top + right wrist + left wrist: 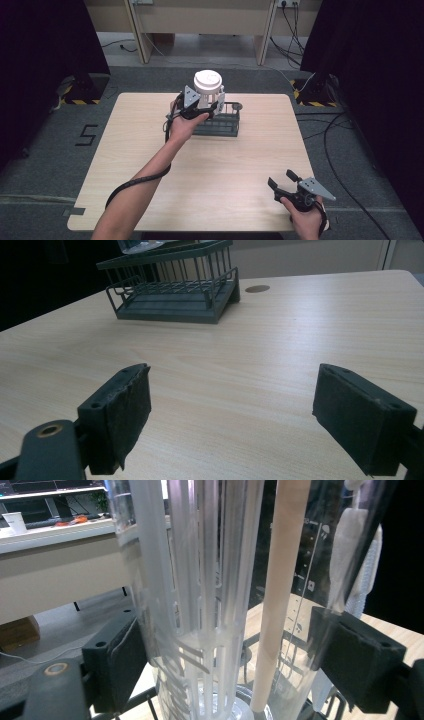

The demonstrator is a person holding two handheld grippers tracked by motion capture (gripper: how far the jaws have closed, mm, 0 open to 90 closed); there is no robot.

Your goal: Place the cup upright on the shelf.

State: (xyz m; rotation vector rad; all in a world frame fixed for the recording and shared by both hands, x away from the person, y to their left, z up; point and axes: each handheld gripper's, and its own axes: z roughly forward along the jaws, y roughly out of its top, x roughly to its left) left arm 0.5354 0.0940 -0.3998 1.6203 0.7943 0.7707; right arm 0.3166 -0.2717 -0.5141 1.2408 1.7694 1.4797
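At far-centre of the table (pixel 150 175), I've got the left gripper (pixel 200 111) on a clear container (pixel 209 92) w/ a white lid (pixel 208 79), sitting in/at the dark wire rack (pixel 222 125). In the left gripper view the container (pixel 220 600) is squarely between the jaws, both pads against its wall, so jaws are clamped on it. Inside it: white slotted plastic insert (pixel 195 580) and a pale stick (pixel 280 590). Can't tell if its base touches the rack or is lifted.

Right gripper (pixel 287 182) is near the table's front-right corner, well apart from the rack, jaws spread wide w/ nothing between them. Right gripper view: bare tabletop (pixel 240 370) between pads, rack (pixel 172 287) farther off, small round disc (pixel 257 288) just beside it on the wood.
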